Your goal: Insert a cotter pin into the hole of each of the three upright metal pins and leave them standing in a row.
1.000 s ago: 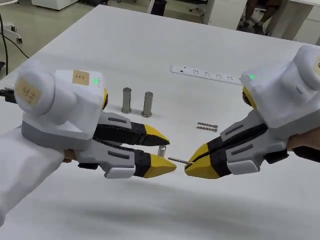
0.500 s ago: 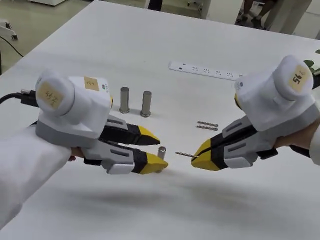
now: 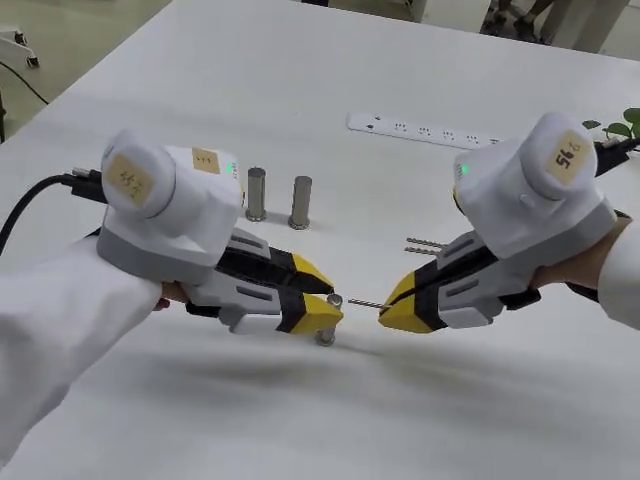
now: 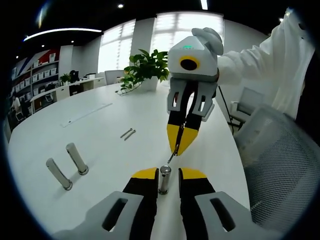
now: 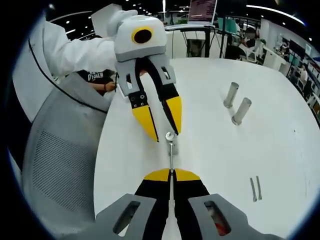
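Steel cylindrical pin (image 3: 326, 337) at centre of head view, upright on white tabletop (image 3: 300, 90), clamped between yellow tips of left gripper (image 3: 331, 298). Right gripper (image 3: 392, 305) jaws fully closed on thin metal cotter pin (image 3: 365, 303), held level. Its tip meets pin's top; inside hole or not, cannot tell. Second steel pin (image 3: 257, 193) and third steel pin (image 3: 300, 202) upright side by side, upper centre. Two spare cotter pins (image 3: 425, 246) lie right of centre.

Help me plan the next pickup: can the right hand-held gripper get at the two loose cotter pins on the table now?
Probably not yet: the right hand-held gripper is shut on a cotter pin. Otherwise the way looks free; the two loose cotter pins lie on bare table beside it.
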